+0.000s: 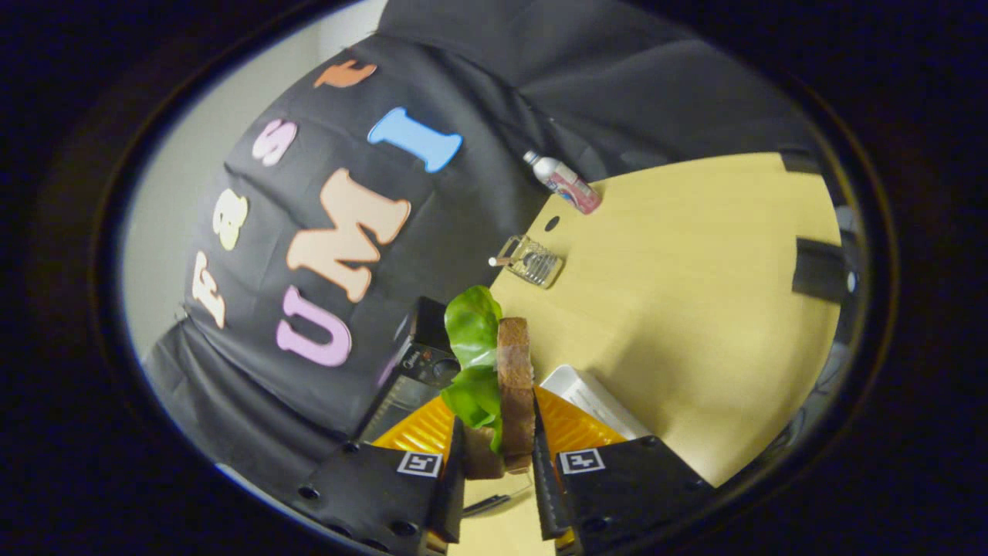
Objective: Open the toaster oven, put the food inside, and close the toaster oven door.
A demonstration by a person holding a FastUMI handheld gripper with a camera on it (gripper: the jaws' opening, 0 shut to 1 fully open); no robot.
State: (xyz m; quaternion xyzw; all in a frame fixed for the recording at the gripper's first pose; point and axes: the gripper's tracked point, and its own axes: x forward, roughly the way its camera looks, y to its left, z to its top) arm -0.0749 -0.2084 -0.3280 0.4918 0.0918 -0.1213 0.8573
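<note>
My fingers (499,455) are pressing from both sides on a brown bread-slice sandwich with green lettuce leaves (505,378), holding it on edge; its long axis is running straight ahead, away from me, lettuce spilling toward the black toaster oven (421,363) just beyond. A white rectangular tray (590,398) is lying beside it on the pale yellow wooden desk (695,309). Farther off, a clear glass mug (531,261) and a pink-labelled bottle (563,182) are sitting near the black cloth wall (494,177).

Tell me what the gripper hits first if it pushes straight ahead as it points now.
Hard to say: the gripper, shut on the sandwich, points past the toaster oven beside it; the glass mug lies ahead.
</note>
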